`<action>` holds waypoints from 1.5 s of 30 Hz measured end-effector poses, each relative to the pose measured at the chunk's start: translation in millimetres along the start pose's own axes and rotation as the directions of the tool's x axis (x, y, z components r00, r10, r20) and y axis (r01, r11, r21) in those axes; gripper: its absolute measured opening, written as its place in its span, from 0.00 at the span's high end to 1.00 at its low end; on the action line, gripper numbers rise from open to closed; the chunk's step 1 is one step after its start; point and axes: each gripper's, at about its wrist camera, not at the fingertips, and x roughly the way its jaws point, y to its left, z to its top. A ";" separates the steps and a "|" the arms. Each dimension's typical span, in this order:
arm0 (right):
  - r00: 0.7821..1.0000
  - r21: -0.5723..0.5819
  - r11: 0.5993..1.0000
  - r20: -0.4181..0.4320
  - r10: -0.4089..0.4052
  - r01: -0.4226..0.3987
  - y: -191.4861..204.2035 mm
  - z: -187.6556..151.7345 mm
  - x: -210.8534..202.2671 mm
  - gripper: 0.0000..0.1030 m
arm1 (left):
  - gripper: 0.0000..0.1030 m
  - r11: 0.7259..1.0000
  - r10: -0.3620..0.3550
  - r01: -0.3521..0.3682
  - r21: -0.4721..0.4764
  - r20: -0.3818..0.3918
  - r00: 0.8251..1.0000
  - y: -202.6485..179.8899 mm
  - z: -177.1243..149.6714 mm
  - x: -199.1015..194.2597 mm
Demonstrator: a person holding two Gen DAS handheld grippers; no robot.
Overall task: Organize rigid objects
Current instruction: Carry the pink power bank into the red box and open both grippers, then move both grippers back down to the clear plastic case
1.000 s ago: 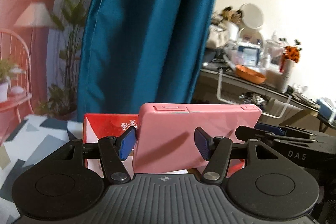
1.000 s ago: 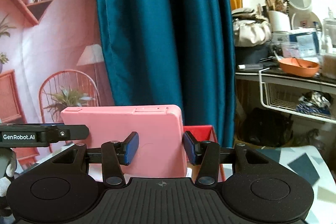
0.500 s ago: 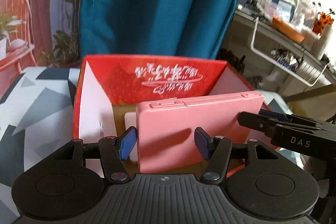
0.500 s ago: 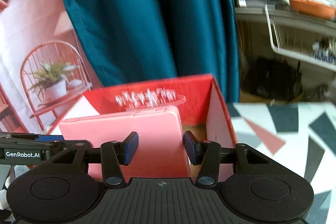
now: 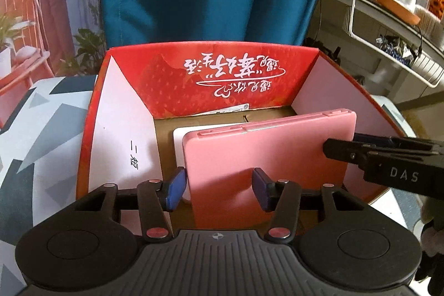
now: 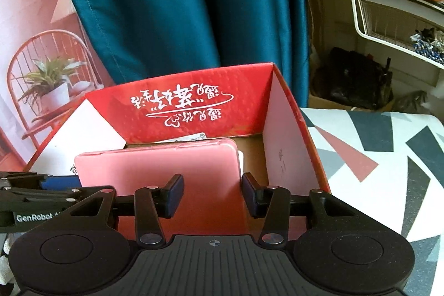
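both tongs [image 5: 218, 189] [image 6: 212, 195] clasp a smooth flat pink case [image 5: 266, 154], left closing, inside a red cardboard box [image 5: 236, 71].

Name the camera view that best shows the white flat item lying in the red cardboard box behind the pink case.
Left wrist view: the white flat item shows a corner and edge beside the pink plastic case in the red cardboard box. The right wrist view shows only a thin white sliver.

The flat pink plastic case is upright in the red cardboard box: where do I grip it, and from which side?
Pinch the flat pink plastic case across its thickness near a top corner, coming from above. It is upright, long edge up, inside the red cardboard box, whose walls probably block a side approach; its broad faces look too wide for the jaws.
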 end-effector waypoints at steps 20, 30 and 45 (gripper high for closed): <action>0.948 0.015 1.000 0.318 0.021 -0.027 -10.4 -32.7 -78.2 0.00 | 0.11 0.999 -0.050 0.042 0.035 0.255 0.966 9.0 -30.2 -85.3; 0.936 -0.067 0.996 0.344 0.079 -0.060 6.4 -71.4 -104.1 0.00 | 0.00 0.999 -0.019 0.004 0.051 0.288 0.957 6.8 -71.4 -109.9; 0.978 -0.107 0.994 0.205 0.040 -0.018 29.9 -151.5 -90.0 0.02 | 0.13 0.993 -0.056 0.072 -0.093 0.168 0.984 29.7 -125.5 -83.8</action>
